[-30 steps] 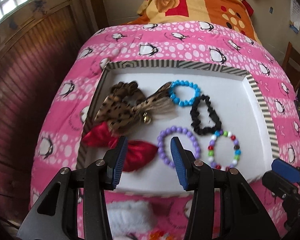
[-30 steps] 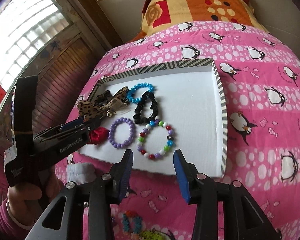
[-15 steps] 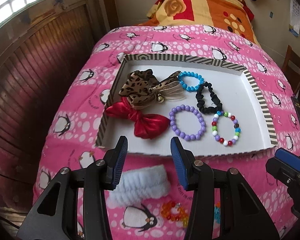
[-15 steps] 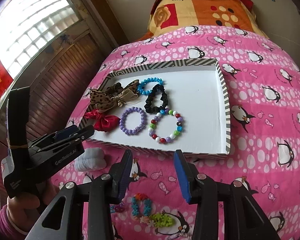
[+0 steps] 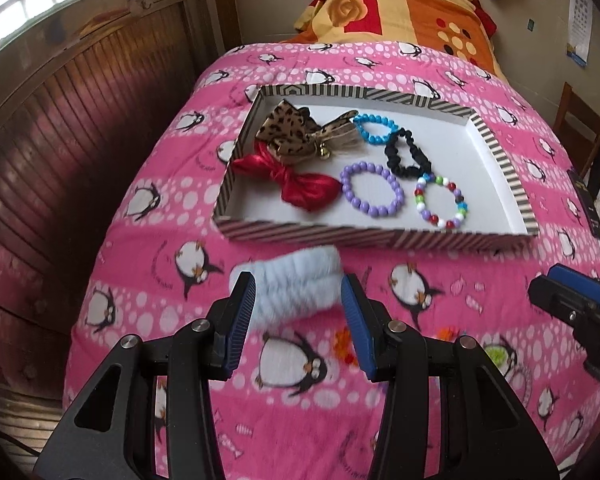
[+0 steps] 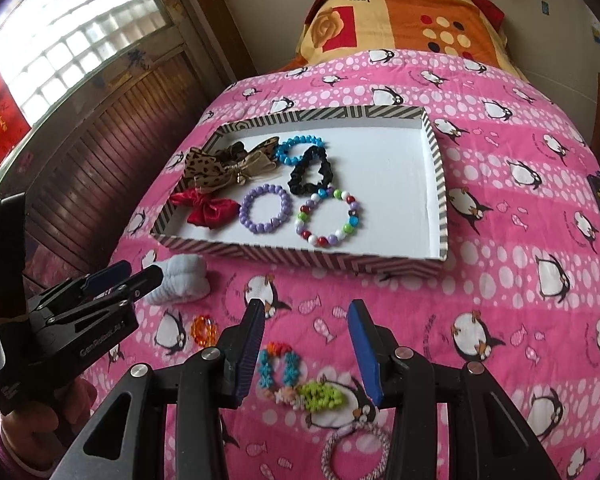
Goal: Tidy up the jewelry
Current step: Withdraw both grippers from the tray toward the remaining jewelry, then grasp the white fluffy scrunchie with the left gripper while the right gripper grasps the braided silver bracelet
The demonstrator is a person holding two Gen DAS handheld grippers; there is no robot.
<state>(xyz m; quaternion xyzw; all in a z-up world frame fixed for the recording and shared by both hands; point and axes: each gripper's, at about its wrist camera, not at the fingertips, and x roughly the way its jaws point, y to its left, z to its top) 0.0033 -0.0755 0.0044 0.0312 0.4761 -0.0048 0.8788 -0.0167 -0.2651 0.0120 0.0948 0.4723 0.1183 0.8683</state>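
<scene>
In your left wrist view, the left gripper (image 5: pixel 298 322) stands wide and empty; the fluffy pale-blue scrunchie (image 5: pixel 296 286) lies on the pink penguin-print bedspread (image 5: pixel 148 264) straight ahead, between the two blue pads and just short of the shallow striped-rim white tray (image 5: pixel 372 236); its long axis runs side to side, across the gap, so you would close along its length unless you turn your wrist; inside the tray sit the red satin bow (image 5: pixel 304 188), purple bead bracelet (image 5: pixel 372 194) and multicolour bead bracelet (image 5: pixel 440 202).

In your right wrist view, the right gripper (image 6: pixel 306 344) is also spread wide, holding nothing; the scrunchie (image 6: pixel 180 280) lies well off to its left, touching or just beside the tips of the left gripper (image 6: pixel 130 276); your left hand is clearly nearer; closest to the right claw is a cluster of small coloured flower-bead bracelets (image 6: pixel 296 380) on the bedspread.
</scene>
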